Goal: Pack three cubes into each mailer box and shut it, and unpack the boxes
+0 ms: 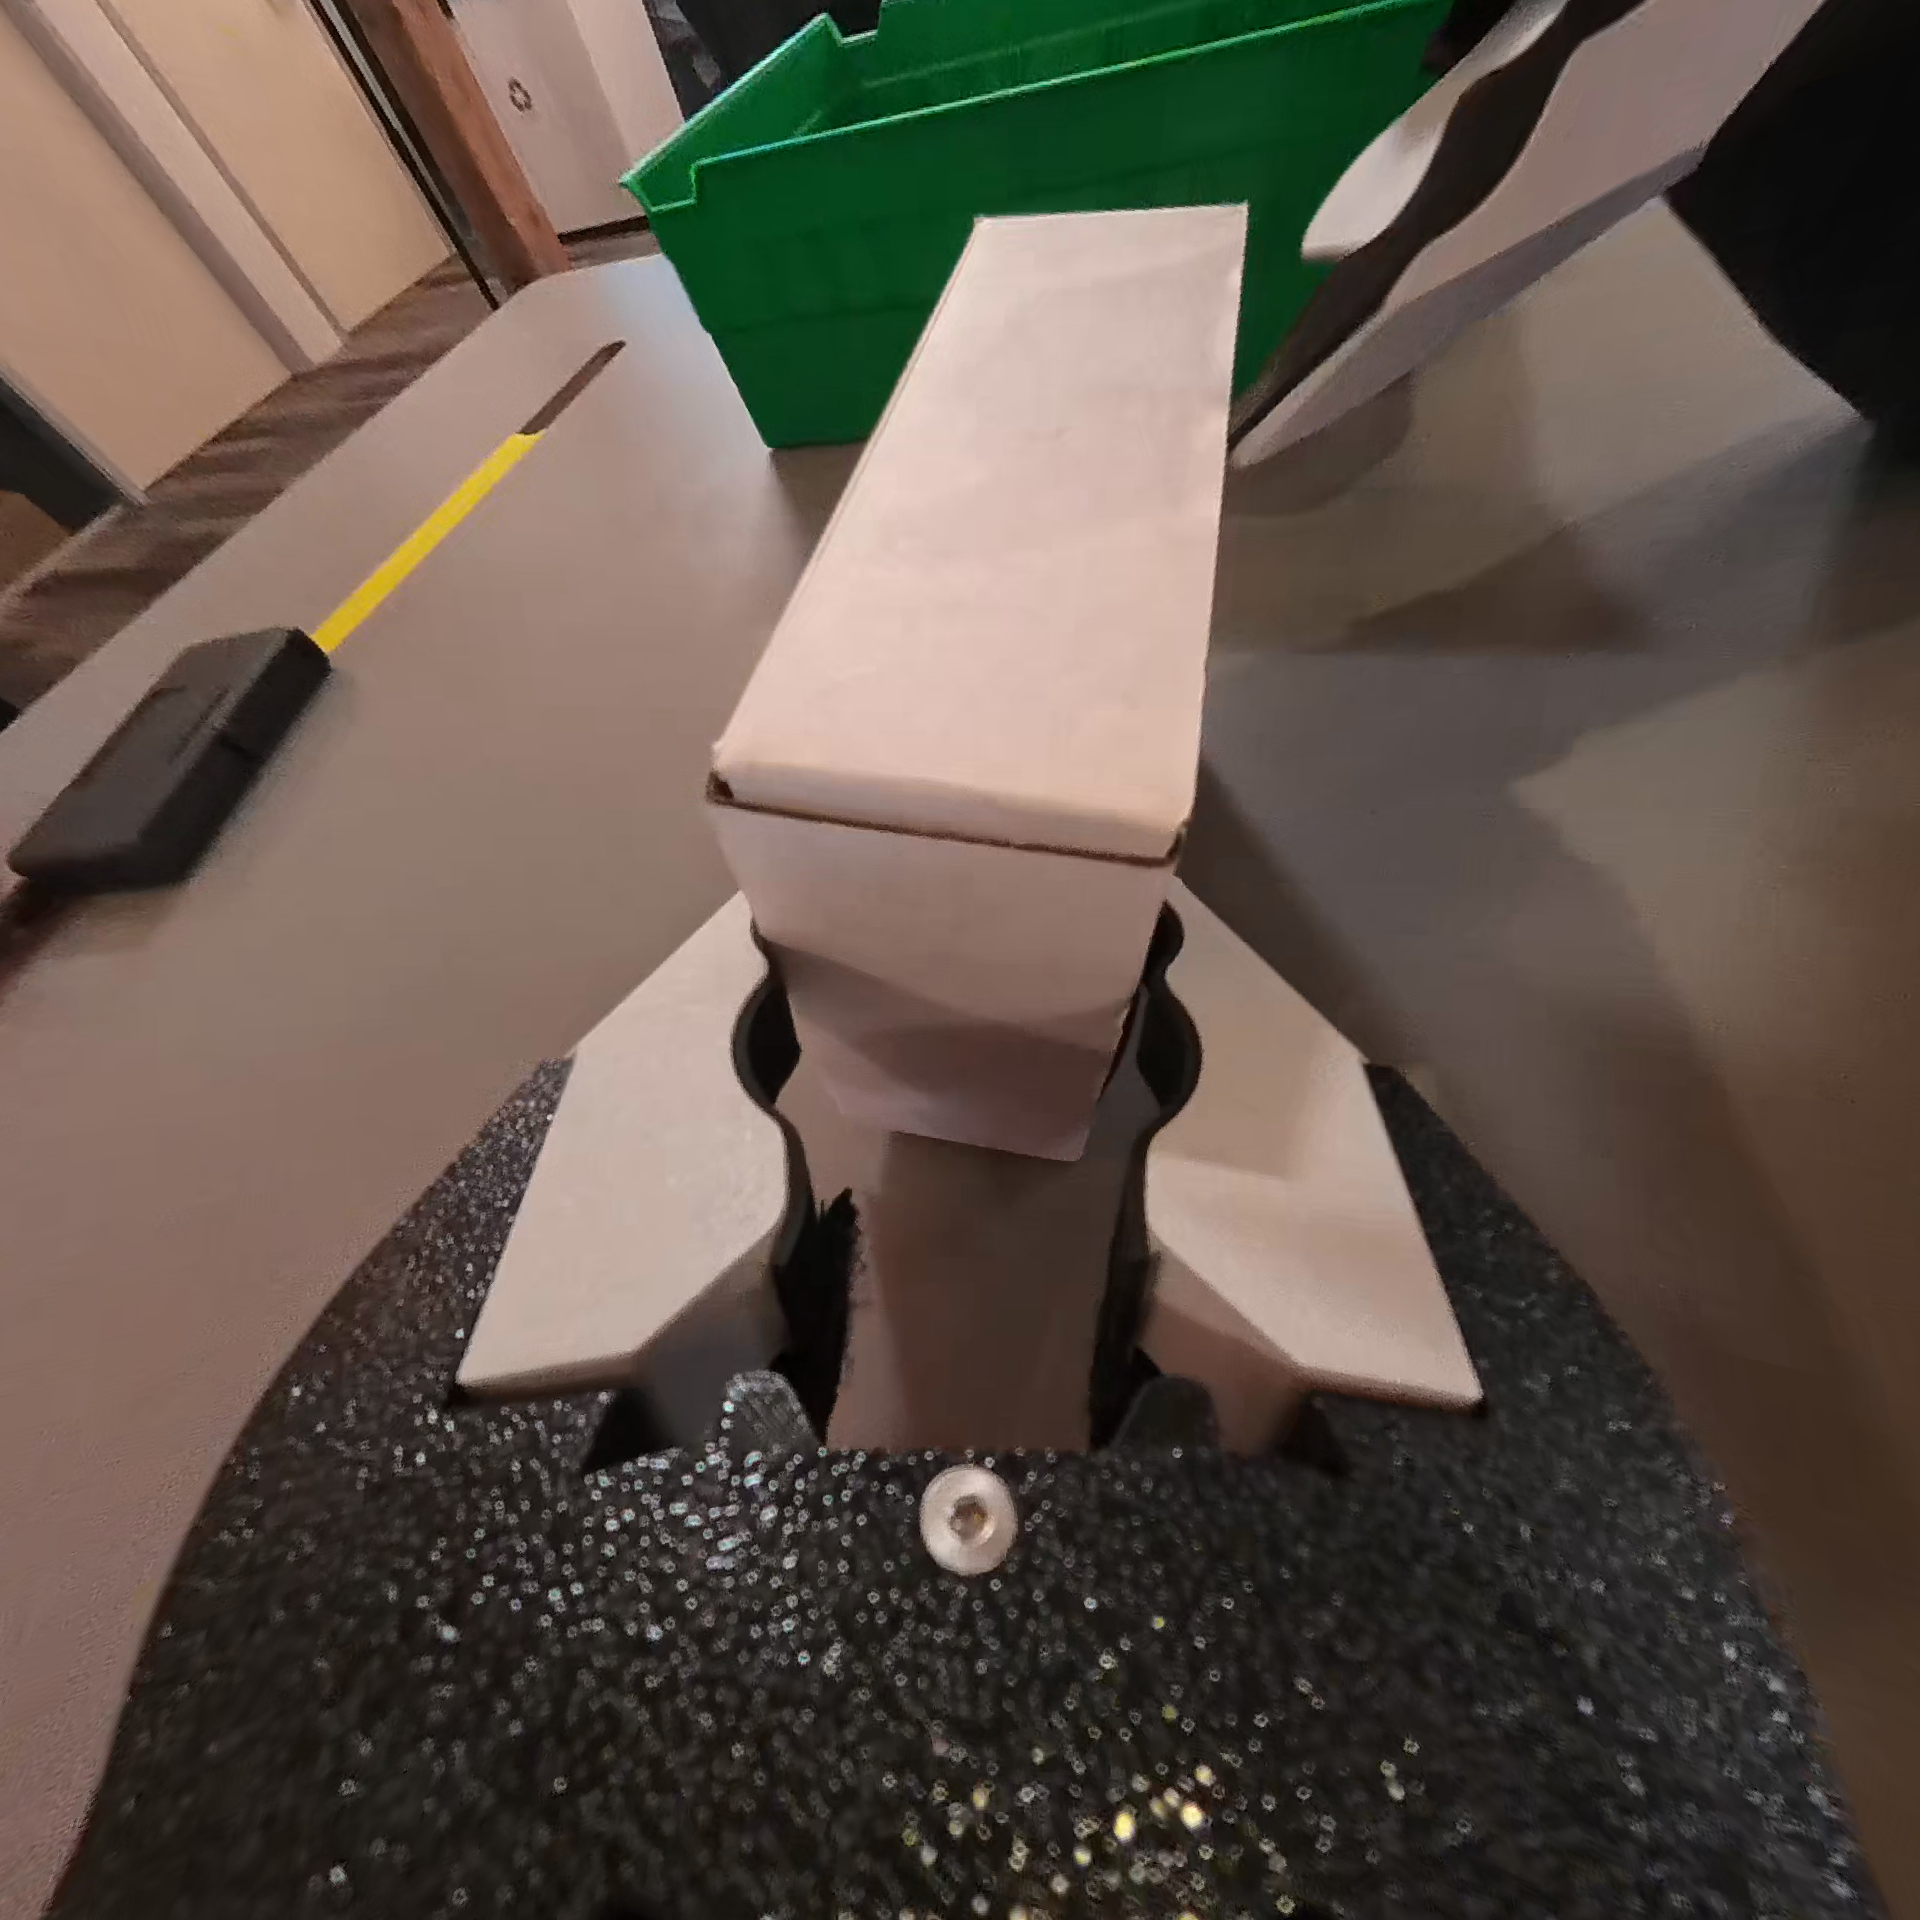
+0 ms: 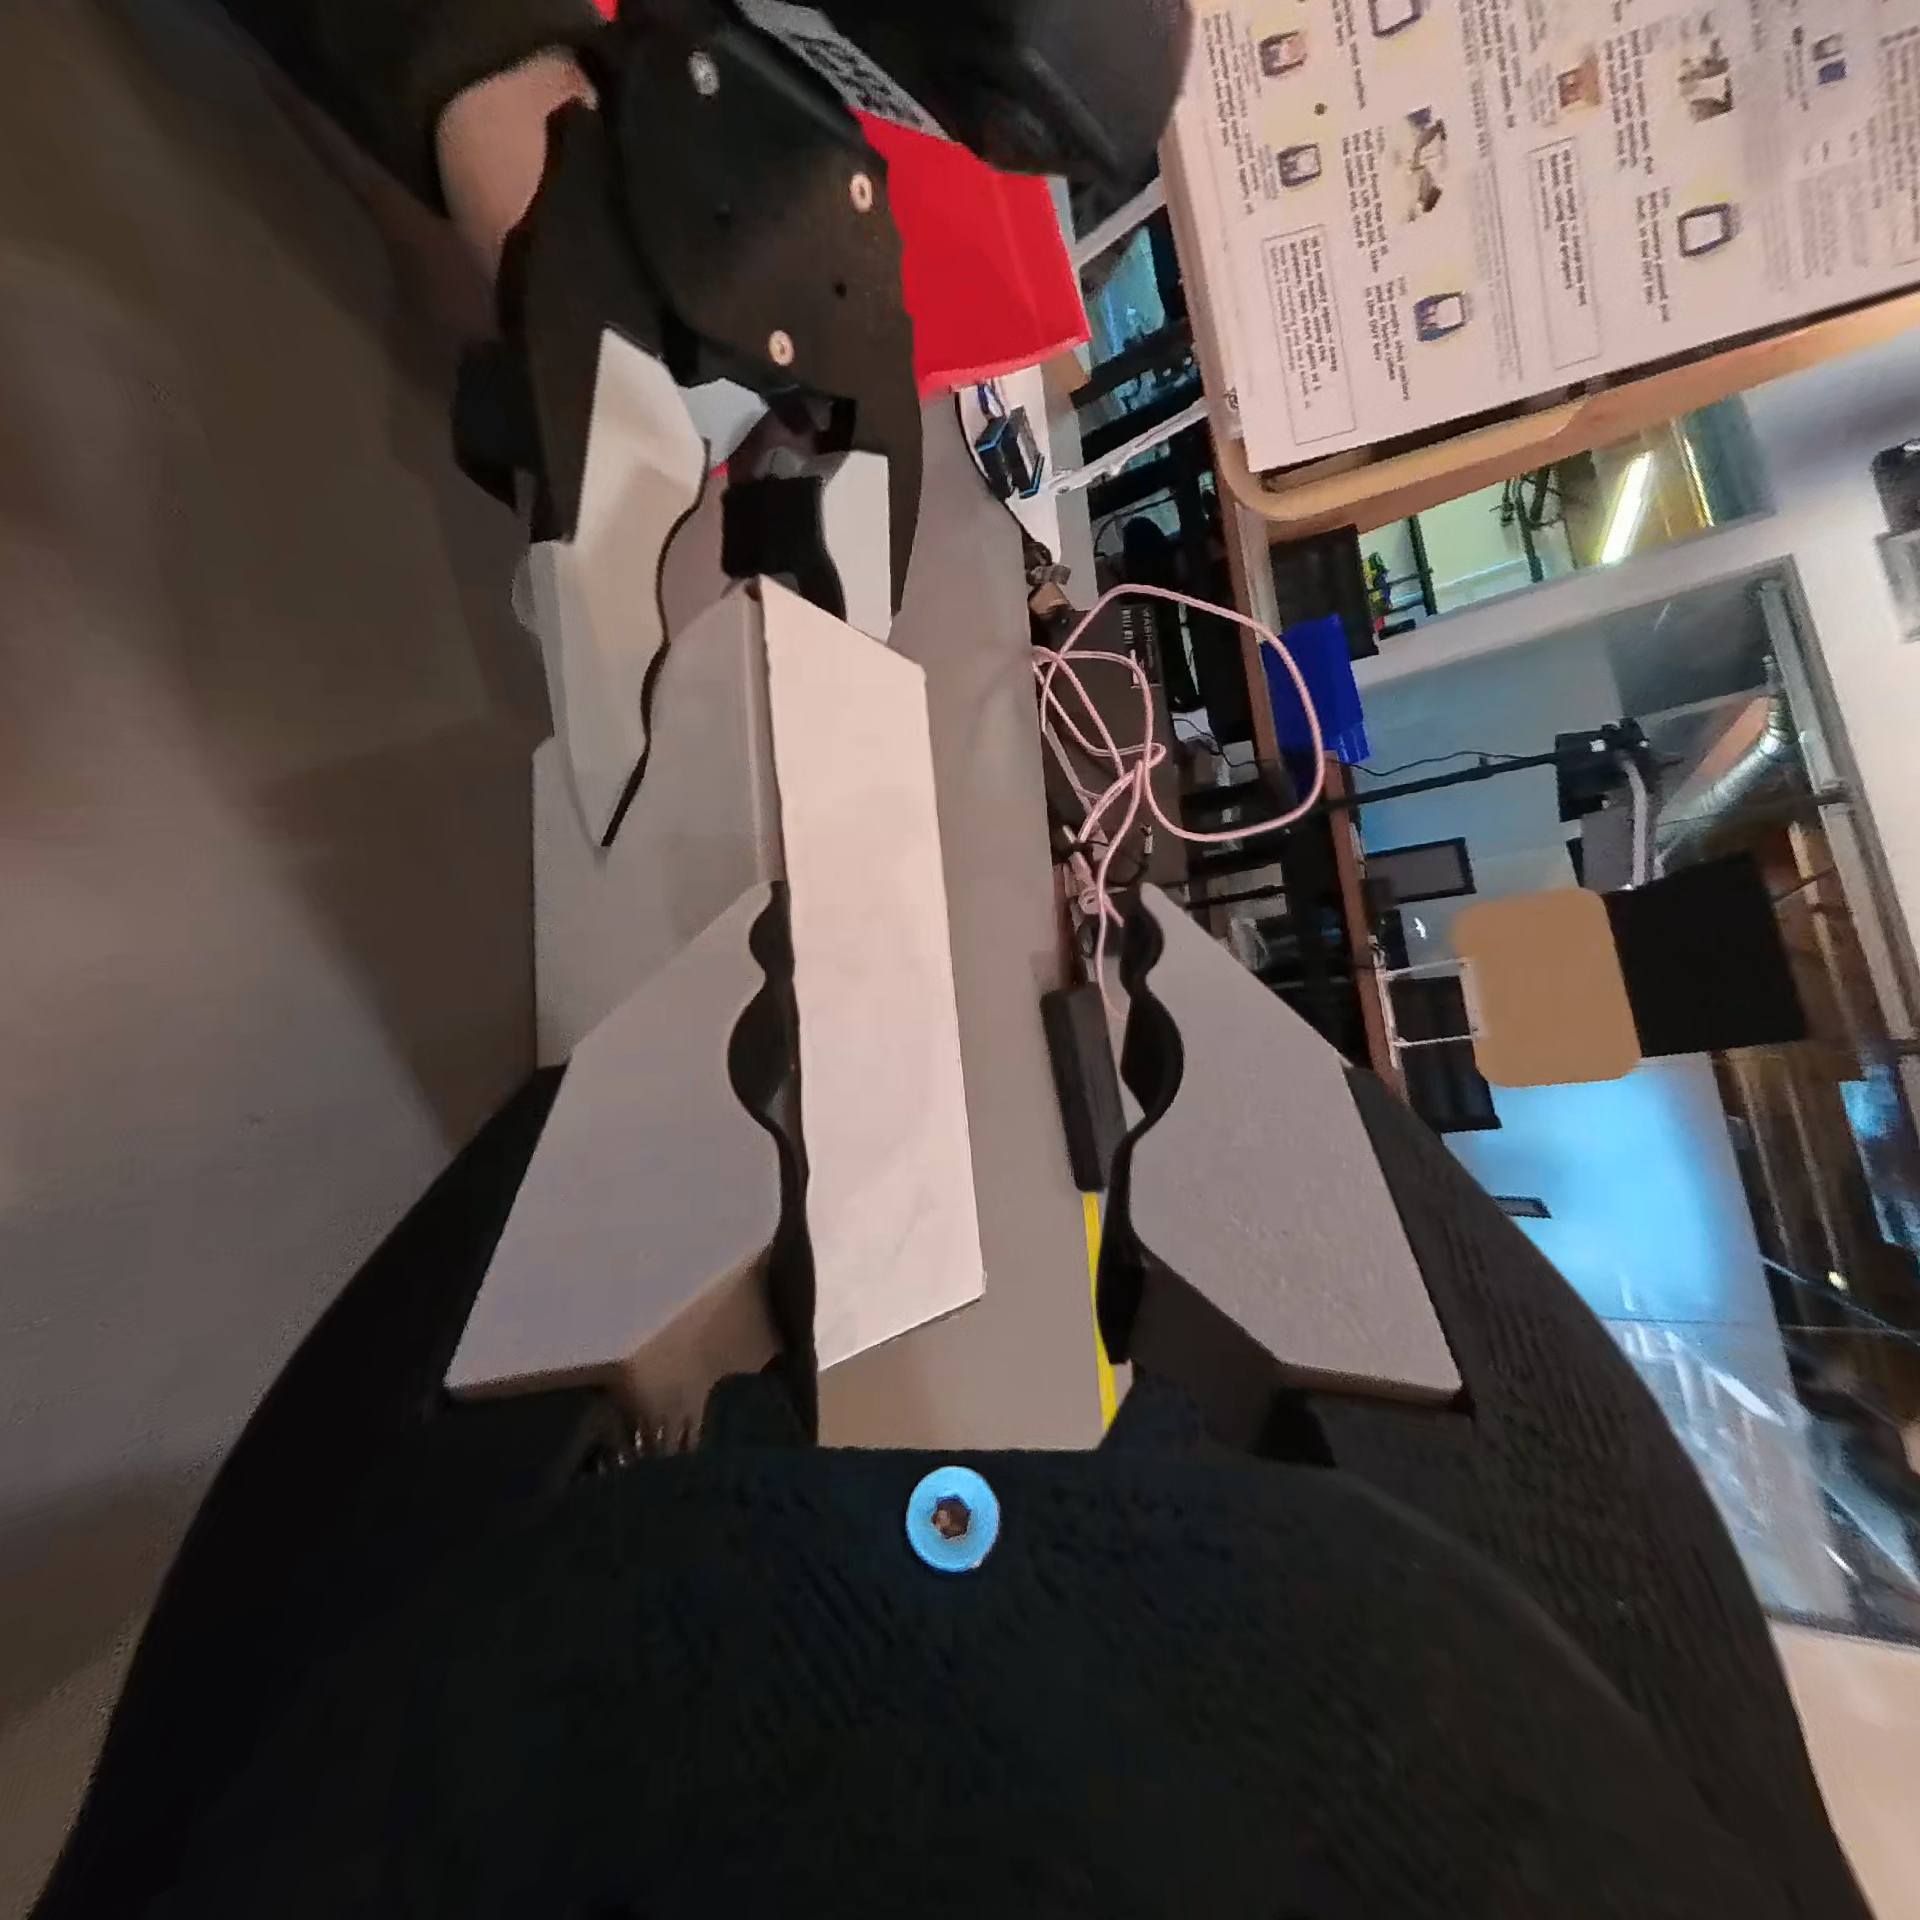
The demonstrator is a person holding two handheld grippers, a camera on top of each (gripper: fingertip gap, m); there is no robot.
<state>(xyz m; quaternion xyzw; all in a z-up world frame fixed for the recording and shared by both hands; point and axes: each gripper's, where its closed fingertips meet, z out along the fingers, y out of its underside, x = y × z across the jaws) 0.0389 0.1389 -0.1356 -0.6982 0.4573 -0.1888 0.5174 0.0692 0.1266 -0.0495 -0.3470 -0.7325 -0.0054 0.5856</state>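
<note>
A closed white mailer box is held above the grey table, pointing away from me. My left gripper is shut on its near end, with both pads pressed on its sides. In the right wrist view the box lies between my right gripper's fingers. The left pad is at the box's edge, and bare table shows between the box and the other pad. The right gripper is open by the box's far end. The left gripper also shows in the right wrist view. No cubes are visible.
A green bin stands behind the box. A flat black object and a yellow strip lie at the left. In the right wrist view a red bin, pink cables and a black adapter sit near the table's edge.
</note>
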